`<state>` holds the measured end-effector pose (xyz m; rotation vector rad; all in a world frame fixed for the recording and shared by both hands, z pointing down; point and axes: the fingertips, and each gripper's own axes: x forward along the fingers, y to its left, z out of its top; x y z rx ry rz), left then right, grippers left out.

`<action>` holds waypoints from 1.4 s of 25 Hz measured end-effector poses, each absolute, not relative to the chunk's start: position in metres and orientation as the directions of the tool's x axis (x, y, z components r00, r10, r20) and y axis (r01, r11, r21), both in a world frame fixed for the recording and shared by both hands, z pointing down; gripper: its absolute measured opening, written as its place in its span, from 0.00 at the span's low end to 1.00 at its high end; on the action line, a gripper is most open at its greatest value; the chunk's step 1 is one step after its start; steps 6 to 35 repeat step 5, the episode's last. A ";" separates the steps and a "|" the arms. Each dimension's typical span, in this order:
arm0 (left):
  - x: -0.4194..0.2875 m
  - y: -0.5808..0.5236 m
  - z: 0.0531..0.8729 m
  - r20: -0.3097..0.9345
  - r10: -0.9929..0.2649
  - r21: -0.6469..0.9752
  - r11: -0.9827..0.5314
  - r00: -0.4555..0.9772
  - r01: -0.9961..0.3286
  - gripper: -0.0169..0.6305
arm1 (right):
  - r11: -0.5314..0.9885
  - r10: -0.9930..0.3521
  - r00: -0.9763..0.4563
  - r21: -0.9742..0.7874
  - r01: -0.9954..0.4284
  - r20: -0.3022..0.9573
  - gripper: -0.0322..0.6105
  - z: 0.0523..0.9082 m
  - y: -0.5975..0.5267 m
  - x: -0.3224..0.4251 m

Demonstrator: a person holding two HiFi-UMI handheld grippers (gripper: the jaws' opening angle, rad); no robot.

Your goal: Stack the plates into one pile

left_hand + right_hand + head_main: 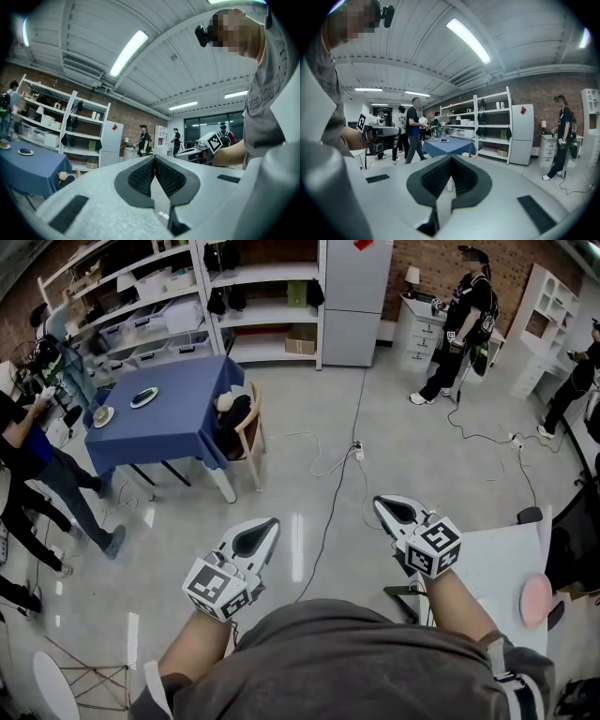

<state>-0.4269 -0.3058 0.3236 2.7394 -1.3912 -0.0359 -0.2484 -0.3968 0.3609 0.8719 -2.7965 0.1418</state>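
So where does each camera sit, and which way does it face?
Head view: on the person's head, facing steeply down; forearms, left gripper, right gripper show.
Left gripper view: on that gripper, facing out along its shut fingers; right gripper, shirt show.
Right gripper view: likewise; left gripper shows.
All share the blue table.

The head camera looks steeply down past the person's shirt [347,662] at the left gripper [269,524], right gripper [380,502] and floor [422,456]. Each gripper's camera sits close behind its jaws, facing out across the room. All three catch the blue table [183,413], shelves [262,310] and fridge [354,296].
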 end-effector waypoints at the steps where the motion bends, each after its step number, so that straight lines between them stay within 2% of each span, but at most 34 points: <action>1: -0.426 -0.306 0.323 0.009 -0.807 0.072 -0.589 0.591 -0.805 0.03 | 0.820 -0.551 -0.803 -0.030 -0.571 0.226 0.04 0.360 -0.397 -0.248; 35: -0.422 -0.308 0.322 0.007 -0.804 0.072 -0.593 0.595 -0.802 0.03 | 0.819 -0.552 -0.802 -0.030 -0.573 0.228 0.04 0.361 -0.399 -0.244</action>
